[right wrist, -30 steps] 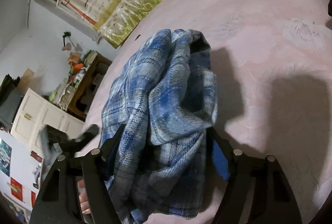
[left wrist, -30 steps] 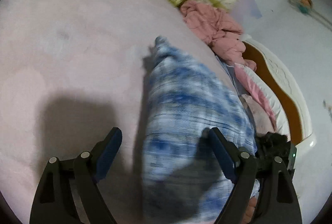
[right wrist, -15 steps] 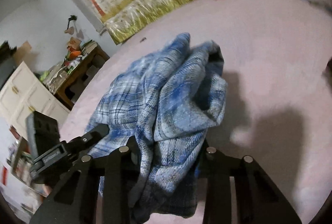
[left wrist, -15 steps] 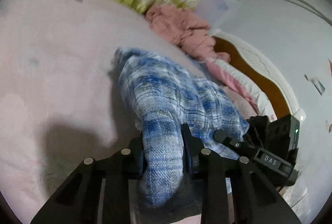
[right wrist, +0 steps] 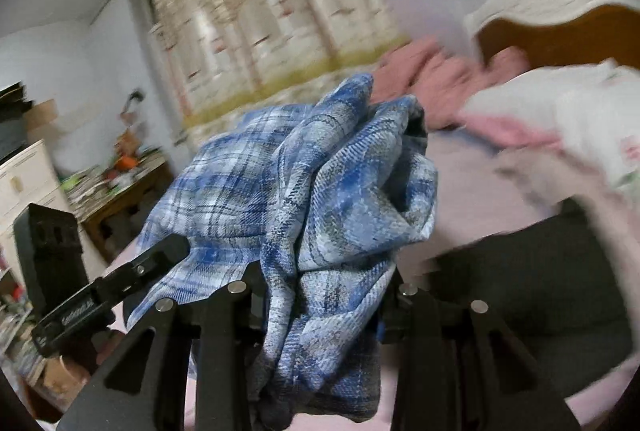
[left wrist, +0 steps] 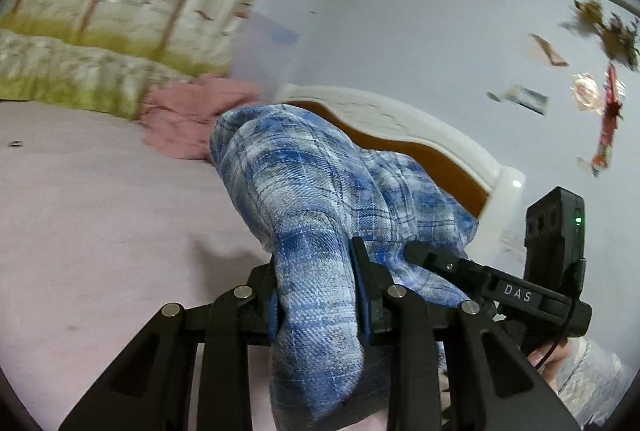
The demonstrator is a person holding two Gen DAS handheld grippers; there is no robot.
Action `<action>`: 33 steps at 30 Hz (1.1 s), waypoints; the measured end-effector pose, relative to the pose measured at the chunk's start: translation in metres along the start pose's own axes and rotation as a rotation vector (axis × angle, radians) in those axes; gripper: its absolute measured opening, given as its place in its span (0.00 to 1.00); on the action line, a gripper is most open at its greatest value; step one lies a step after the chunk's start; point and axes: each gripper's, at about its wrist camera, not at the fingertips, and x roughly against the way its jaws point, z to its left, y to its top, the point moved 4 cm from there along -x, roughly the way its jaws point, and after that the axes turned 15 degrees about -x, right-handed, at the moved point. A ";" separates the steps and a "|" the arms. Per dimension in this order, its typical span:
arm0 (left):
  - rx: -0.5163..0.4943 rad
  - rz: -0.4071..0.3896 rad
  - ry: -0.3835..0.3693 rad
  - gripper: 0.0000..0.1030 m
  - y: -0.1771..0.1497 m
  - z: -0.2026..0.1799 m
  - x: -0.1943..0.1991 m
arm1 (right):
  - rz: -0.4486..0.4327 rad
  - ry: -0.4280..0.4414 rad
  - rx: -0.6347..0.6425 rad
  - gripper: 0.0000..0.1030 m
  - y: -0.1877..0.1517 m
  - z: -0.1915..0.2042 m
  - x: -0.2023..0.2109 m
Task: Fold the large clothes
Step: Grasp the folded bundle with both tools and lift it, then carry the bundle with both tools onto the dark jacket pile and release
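A blue and white plaid shirt [left wrist: 304,199] hangs bunched between both grippers, lifted above the pink bed sheet [left wrist: 100,215]. My left gripper [left wrist: 318,291] is shut on a fold of the shirt. My right gripper [right wrist: 324,295] is shut on a thick bunch of the same shirt [right wrist: 320,191]. The right gripper also shows at the right of the left wrist view [left wrist: 480,279], and the left gripper at the left of the right wrist view [right wrist: 116,283]. They are close together, side by side.
A crumpled pink garment [left wrist: 192,111] lies by the pillows at the bed's head. A white and brown headboard [left wrist: 420,139] stands behind it. A tree-print curtain [right wrist: 260,31] covers the wall. A cluttered wooden table [right wrist: 120,183] and white cabinet [right wrist: 24,175] stand at the left.
Both grippers closed on the shirt and lifted it off the bed. Both views have tilted up towards the wall and headboard.
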 end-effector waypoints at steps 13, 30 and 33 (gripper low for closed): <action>-0.004 0.156 -0.020 0.30 -0.082 -0.125 -0.153 | 0.027 -0.294 -0.057 0.35 0.017 -0.168 0.009; -0.079 0.135 0.110 0.84 -0.105 -0.099 -0.154 | -0.097 -0.533 0.057 0.85 -0.002 -0.186 0.000; -0.111 0.066 0.151 0.85 -0.091 -0.095 -0.124 | -0.183 -0.552 0.125 0.97 -0.001 -0.158 0.021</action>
